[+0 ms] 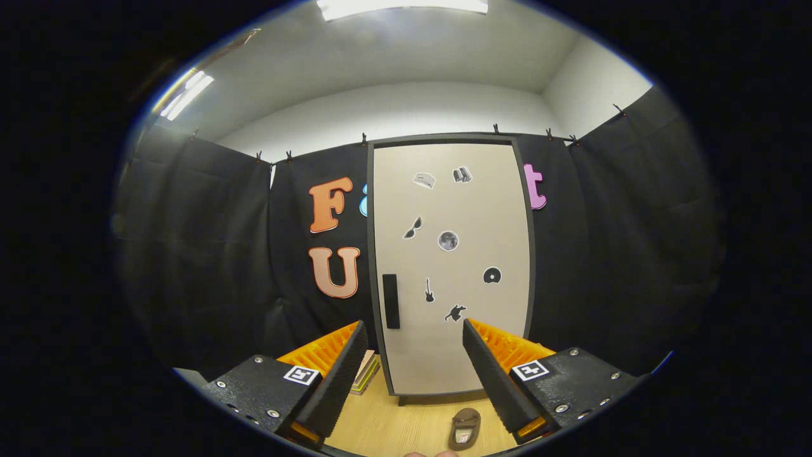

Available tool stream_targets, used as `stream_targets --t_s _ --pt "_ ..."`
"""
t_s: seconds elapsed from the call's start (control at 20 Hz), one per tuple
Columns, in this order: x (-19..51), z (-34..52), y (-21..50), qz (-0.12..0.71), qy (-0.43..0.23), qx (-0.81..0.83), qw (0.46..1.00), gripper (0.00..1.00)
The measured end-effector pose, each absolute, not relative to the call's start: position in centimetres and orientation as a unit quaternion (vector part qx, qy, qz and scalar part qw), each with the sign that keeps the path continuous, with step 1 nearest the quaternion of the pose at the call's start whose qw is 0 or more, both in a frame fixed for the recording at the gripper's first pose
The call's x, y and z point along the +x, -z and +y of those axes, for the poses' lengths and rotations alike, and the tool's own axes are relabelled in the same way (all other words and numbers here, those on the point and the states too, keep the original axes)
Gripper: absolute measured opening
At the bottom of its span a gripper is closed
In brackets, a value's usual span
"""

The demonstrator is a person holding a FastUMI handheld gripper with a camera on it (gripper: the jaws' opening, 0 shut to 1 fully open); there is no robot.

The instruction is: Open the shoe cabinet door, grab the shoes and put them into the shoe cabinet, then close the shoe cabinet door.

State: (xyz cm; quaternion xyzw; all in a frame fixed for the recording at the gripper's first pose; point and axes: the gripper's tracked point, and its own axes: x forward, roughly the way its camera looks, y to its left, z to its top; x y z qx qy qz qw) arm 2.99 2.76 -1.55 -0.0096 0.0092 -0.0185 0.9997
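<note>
hand-held gripper (413, 333) fingers apart, shoe (465, 429) between them, shoe cabinet door (451, 263) closed beyond

One shoe cabinet (451, 266), door shut, one dark handle (391, 301). Seven stickers (448, 240) on door. One brown shoe (464, 428) on floor (393, 425). One stack of books (366, 373) beside cabinet. Two ceiling lights (402, 6). One tongs (415, 374), two fingers spread apart, nothing between.

A small stack of books (366, 374) lies on the pale wooden floor (406, 428), tucked against the black cloth wall (209, 254), and two ceiling lights (403, 6) glow bright above the white walls
</note>
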Motion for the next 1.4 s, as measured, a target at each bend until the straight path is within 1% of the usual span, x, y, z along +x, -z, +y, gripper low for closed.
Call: stream_targets --t_s 0.3,0.55,0.75,0.95,1.25,1.4 --pt "6.6 3.7 2.8 0.021 0.022 -0.014 0.999 0.95" --pt "12.1 4.2 4.7 0.023 0.011 -0.031 0.999 0.95" --pt "17.4 4.5 5.6 0.011 0.002 -0.011 1.0 0.95" --pt "22.2 4.5 6.9 0.021 -0.01 -0.002 1.0 0.95" --pt "27.2 5.9 8.9 0.026 -0.03 -0.006 0.999 0.95" --pt "28.7 6.6 9.3 0.029 -0.028 -0.013 0.999 0.95"
